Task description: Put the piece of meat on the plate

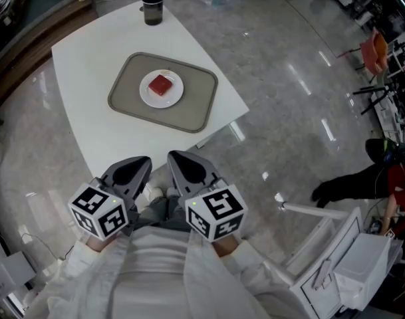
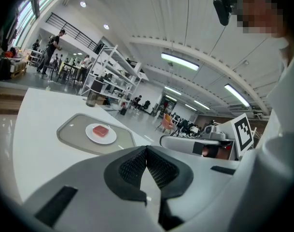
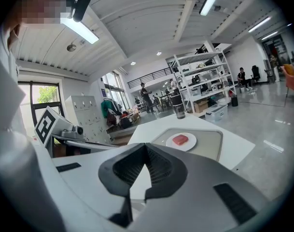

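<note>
A red piece of meat (image 1: 161, 84) lies on a round white plate (image 1: 147, 96) in the middle of a grey tray (image 1: 193, 102) on the white table (image 1: 82, 58). Both grippers are held close to my body, off the table's near edge and well short of the tray. My left gripper (image 1: 145, 162) is shut with nothing in it, and my right gripper (image 1: 172, 156) is shut and empty too. The meat (image 2: 101, 130) on its plate shows ahead in the left gripper view. In the right gripper view the meat (image 3: 180, 139) lies ahead as well.
A dark tumbler (image 1: 152, 2) stands at the table's far edge. Polished grey floor surrounds the table. A white cart (image 1: 335, 258) stands at the lower right, a person's dark legs (image 1: 352, 178) beyond it, and an orange chair (image 1: 375, 52) further off.
</note>
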Demonstrator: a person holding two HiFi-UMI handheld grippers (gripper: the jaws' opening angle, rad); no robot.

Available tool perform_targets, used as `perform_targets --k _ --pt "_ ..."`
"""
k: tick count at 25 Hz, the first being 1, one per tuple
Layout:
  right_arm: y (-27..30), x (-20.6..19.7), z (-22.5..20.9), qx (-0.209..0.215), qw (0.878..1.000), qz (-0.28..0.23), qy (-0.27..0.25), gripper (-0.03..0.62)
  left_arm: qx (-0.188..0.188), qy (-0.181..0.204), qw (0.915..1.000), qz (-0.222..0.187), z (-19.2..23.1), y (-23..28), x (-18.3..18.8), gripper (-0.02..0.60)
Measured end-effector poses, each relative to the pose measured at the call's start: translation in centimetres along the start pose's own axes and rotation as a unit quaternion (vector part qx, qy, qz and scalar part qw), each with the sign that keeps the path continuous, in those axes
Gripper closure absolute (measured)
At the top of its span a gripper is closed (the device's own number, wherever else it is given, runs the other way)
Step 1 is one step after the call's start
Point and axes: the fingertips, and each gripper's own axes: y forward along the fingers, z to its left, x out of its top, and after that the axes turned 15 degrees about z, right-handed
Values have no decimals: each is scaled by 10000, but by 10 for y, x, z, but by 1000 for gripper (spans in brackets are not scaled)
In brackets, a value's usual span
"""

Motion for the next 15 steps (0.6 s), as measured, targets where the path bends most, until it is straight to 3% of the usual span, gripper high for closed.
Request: perform_targets --k 15 --pt "-10 -2 -11 -185 9998 52 -110 579 6 65 9999 102 -3 4 3 572"
